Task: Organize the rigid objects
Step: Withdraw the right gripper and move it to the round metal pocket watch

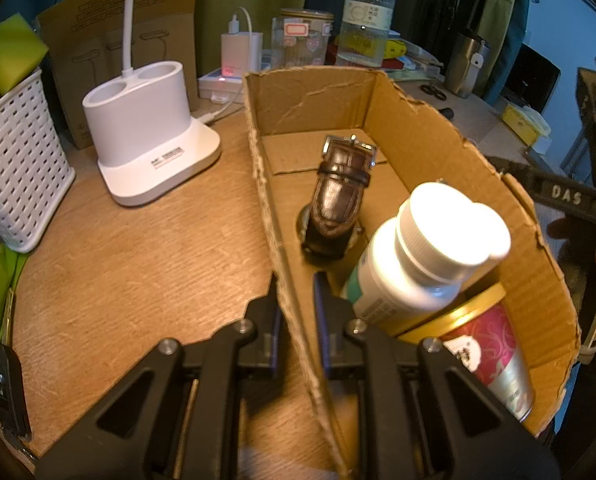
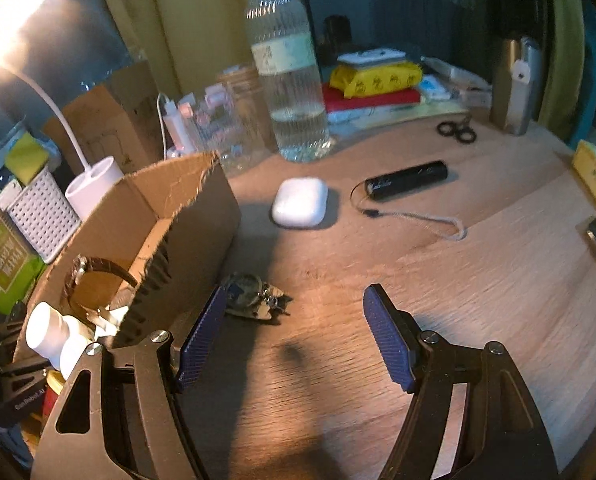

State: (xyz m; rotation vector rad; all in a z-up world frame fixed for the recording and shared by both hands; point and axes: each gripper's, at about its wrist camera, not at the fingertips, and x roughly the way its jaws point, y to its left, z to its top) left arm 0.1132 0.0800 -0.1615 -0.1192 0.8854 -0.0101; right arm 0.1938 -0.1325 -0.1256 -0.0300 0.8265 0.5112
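- The left gripper [image 1: 296, 288] is clamped narrow on the near wall of the cardboard box [image 1: 417, 128], one finger outside, one inside.
- Inside the box: a brown-strap watch [image 1: 339, 196] standing on edge, a white pill bottle [image 1: 425, 256] glaring under the lamp, and a gold-lidded tin [image 1: 485, 344] half hidden beneath the bottle.
- The right gripper [image 2: 294, 328] hangs wide apart, empty, low over the wooden desk [image 2: 457, 280].
- A small metallic clump, maybe keys [image 2: 254, 296], lies just beside the box, partly behind the left blue pad; blurred, hard to name.
- Farther out, a white earbud case [image 2: 299, 202] and a black cylinder with a cord [image 2: 405, 180] lie well apart on bare wood.
- A water bottle [image 2: 286, 80] and clutter crowd the far edge.
- A car key [image 1: 6, 388] is cut off at the desk's left rim.
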